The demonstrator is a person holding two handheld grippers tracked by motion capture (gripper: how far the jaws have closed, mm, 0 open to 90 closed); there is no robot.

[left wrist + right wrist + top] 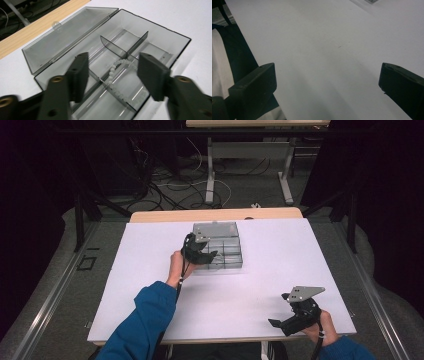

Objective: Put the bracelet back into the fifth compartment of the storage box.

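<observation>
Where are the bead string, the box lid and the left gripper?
bead string [113, 72], left gripper view, on its pale beads.
box lid [67, 40], left gripper view, on its open clear panel.
left gripper [112, 75], left gripper view, midway between its fingertips.

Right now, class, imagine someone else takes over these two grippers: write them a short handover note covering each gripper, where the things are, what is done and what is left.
Left gripper: open, hovering over the compartment box, nothing between its jaws.
Right gripper: open and empty, above the bare near right part of the table.
Things: the smoky clear box sits mid-table with its lid swung fully open. A clear bead bracelet lies inside, draped across a divider.
Done: box opened, bracelet in the box.
Left, probably: nudge the bracelet fully into one compartment if wanted, then close the lid.
</observation>
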